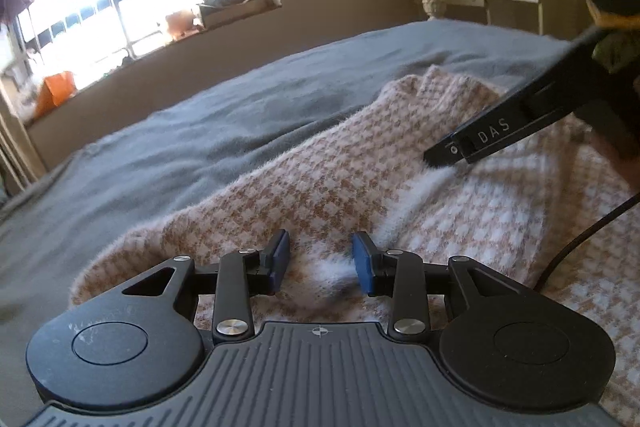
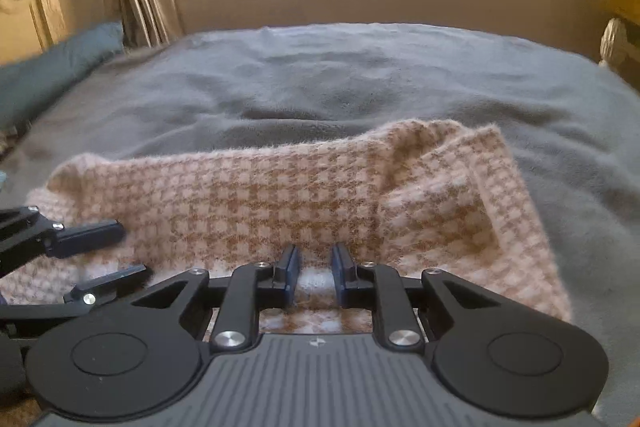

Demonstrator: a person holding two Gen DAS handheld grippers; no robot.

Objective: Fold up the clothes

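The garment (image 2: 304, 195) is a fuzzy, woolly knit in a pink-and-tan houndstooth, its edges hairy. Under it the bed (image 2: 360, 83) wears a soft, matt grey fleece blanket. Each claw, left (image 1: 320, 259) and right (image 2: 316, 277), is matt black plastic with shiny metal rivets, blue pads (image 1: 362, 261) and a ribbed grey body.
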